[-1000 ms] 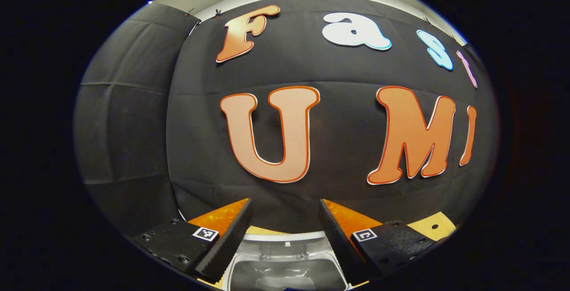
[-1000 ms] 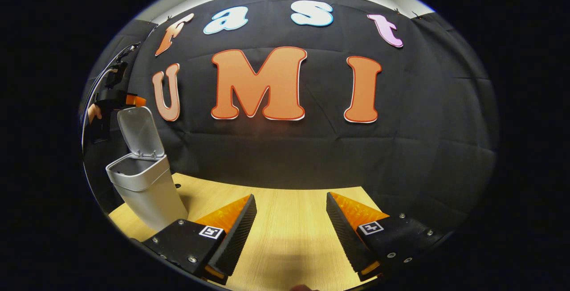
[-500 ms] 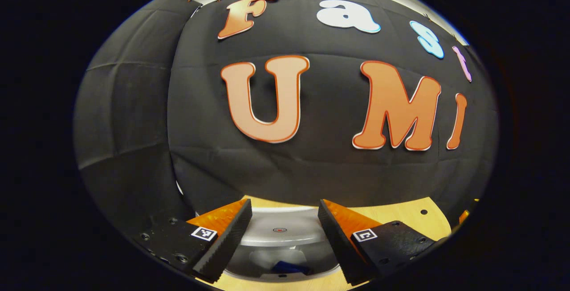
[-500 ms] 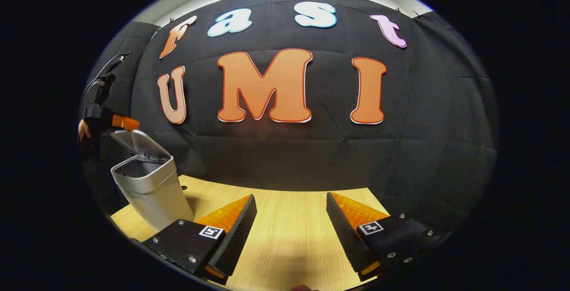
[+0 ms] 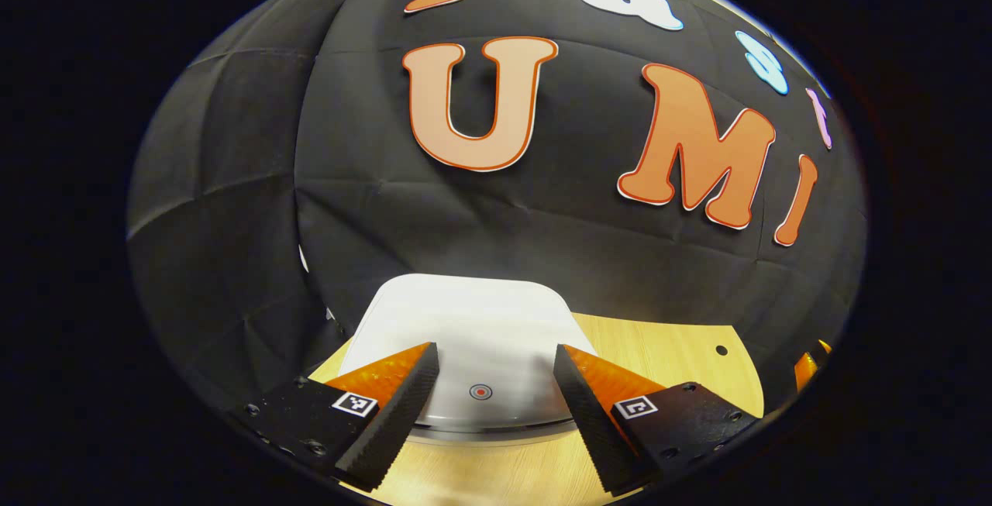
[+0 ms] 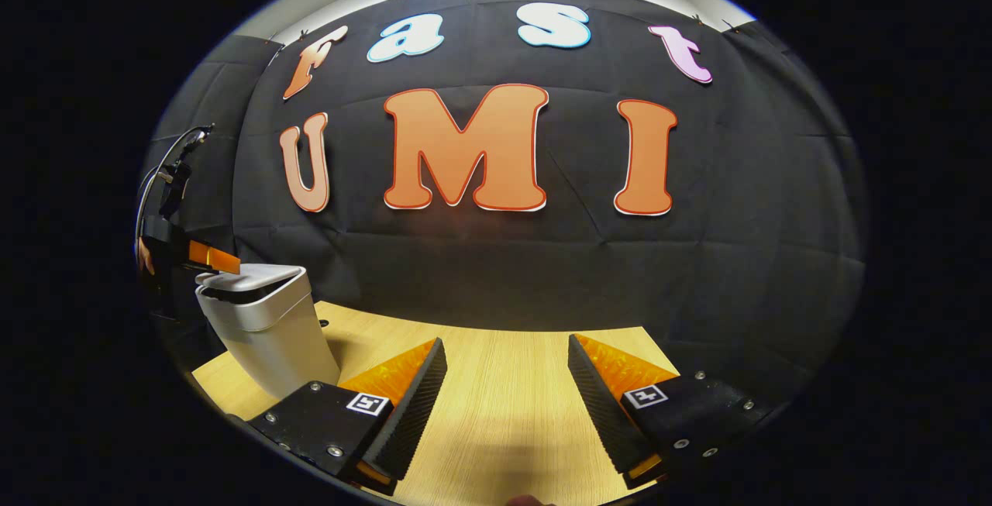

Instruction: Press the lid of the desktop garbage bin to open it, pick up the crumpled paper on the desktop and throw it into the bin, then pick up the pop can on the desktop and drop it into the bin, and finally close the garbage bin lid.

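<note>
In the left gripper view, the left gripper [image 5: 496,397] has its two fingers spread apart with nothing between them, hanging just above the white lid [image 5: 465,328] of the garbage bin. The lid lies almost flat and spans the gap between the fingers — a small round red mark [image 5: 480,391] sits on it, midway between the fingertips. Whether the fingers touch the lid cannot be told from here. Past the lid a strip of the wooden bench [image 5: 666,351] shows on the right, with a small dark hole in it, and beyond that the black cloth wall.

In the right gripper view, the right gripper [image 6: 504,405] is likewise released, fingers wide apart and empty, held low over bare bench [image 6: 504,382]. Farther off, at the left edge of this view, the garbage bin [image 6: 271,328] stands upright on the bench near its back corner. Its lid [image 6: 248,277] is nearly down, with only a thin dark gap left under the front edge. The left gripper [image 6: 203,256] reaches over the lid from the left, its fingers right at the lid's top — contact is too small to tell — and part of the hand [image 6: 145,254] that holds it shows behind. The black cloth wall closes the scene behind the bench.
</note>
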### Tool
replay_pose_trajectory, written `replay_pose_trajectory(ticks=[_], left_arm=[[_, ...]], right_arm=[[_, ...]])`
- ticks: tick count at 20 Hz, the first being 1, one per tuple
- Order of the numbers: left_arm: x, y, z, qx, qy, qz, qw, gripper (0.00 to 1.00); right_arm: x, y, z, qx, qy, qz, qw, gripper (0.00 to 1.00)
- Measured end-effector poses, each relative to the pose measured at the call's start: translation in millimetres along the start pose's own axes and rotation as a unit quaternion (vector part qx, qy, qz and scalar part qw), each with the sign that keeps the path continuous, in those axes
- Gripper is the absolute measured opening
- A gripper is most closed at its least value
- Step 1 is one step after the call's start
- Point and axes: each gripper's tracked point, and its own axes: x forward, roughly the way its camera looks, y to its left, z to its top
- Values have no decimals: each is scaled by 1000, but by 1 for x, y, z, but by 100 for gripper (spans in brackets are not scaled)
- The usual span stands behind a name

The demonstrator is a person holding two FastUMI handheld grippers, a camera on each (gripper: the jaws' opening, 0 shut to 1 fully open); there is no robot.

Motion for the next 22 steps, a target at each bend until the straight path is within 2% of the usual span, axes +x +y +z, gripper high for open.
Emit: replay_pose_trajectory(ticks=[2, 7, 11, 14, 18, 22], left_arm=[[-1, 1, -13, 7, 18, 4, 1000, 95], [17, -9, -24, 59, 23, 22, 998, 96], [14, -9, -20, 62, 19, 19, 998, 96], [7, -14, -12, 47, -2, 9, 999, 95], [-14, -33, 12, 67, -51, 1, 996, 95], [-45, -50, 35, 67, -83, -12, 994, 95]], right_arm=[[-1, -2, -1, 0, 2, -1, 1000, 94], [-2, 0, -3, 3, 4, 1, 1000, 94], [-5, 5, -4, 2, 3, 6, 1000, 94], [-7, 1, -1, 2, 0, 4, 1000, 94], [-11, -5, 3, 9, -4, -3, 1000, 94], [-17, -11, 7, 8, -12, -8, 1000, 94]])
